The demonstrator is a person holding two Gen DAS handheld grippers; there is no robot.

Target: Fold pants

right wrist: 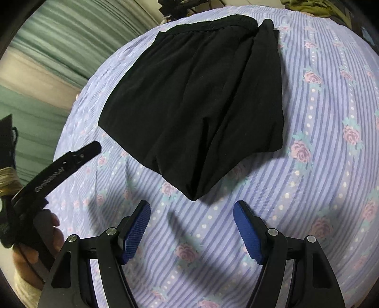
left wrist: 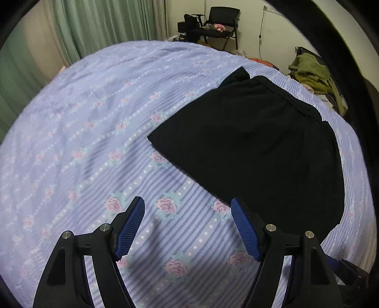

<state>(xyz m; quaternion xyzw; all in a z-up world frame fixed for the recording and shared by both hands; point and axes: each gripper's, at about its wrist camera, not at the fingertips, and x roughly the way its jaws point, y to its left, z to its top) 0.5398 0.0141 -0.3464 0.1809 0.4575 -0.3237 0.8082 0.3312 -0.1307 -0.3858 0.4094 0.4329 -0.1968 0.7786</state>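
You've got a lilac bedspread (left wrist: 99, 123) with stripes and pink roses filling the foreground, and green curtains (left wrist: 94, 21) hanging along the left. Straight ahead, a black chair (left wrist: 222, 22) sits against a cream wall (left wrist: 255, 14), a pink soft toy (left wrist: 219, 27) on its seat. Off to your right there's a heap of olive clothing (left wrist: 312, 71) by the bed's edge.

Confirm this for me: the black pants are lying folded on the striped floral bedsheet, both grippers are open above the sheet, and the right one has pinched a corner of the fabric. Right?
Not quite. The right gripper holds nothing: the right wrist view shows its blue fingers spread, short of the black pants. The rest stands: the pants lie folded on the striped floral bedsheet, and the left gripper is open too.
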